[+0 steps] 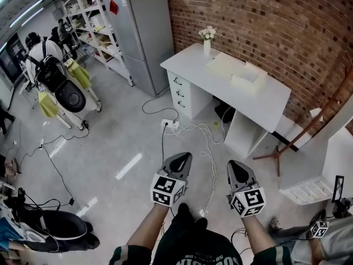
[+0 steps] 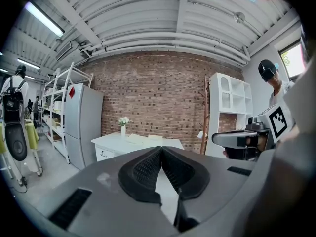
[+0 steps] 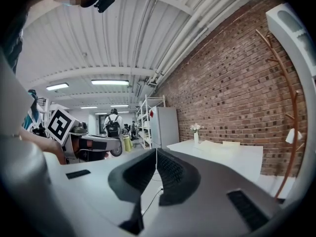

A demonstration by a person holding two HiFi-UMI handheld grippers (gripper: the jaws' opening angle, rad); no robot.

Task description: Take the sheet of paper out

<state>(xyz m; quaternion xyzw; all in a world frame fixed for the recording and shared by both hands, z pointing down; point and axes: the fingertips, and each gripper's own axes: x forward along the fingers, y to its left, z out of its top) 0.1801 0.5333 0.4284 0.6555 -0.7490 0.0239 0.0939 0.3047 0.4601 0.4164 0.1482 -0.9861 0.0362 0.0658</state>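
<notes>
Head view: the desk has to be reached first, since the left gripper [image 1: 183, 158] and the right gripper [image 1: 237, 165] are held well short of the white desk [image 1: 265, 101]. The white cables [image 1: 207, 148] on the floor in front of the desk should be stepped over. On the desk top, beside the flower vase [image 1: 207, 44], a pale flat stack [image 1: 223, 65] is laid. The sheet of paper is likely there, though that cannot be told for sure. One pair of jaws should be opened only a little and the sheet pinched at its edge, so it is not crumpled. Both forearms [image 1: 148, 231] are stretched forward and down, side by side, and both grippers are pointed toward the desk. Each pair of jaws is seen pressed together, with nothing between.
</notes>
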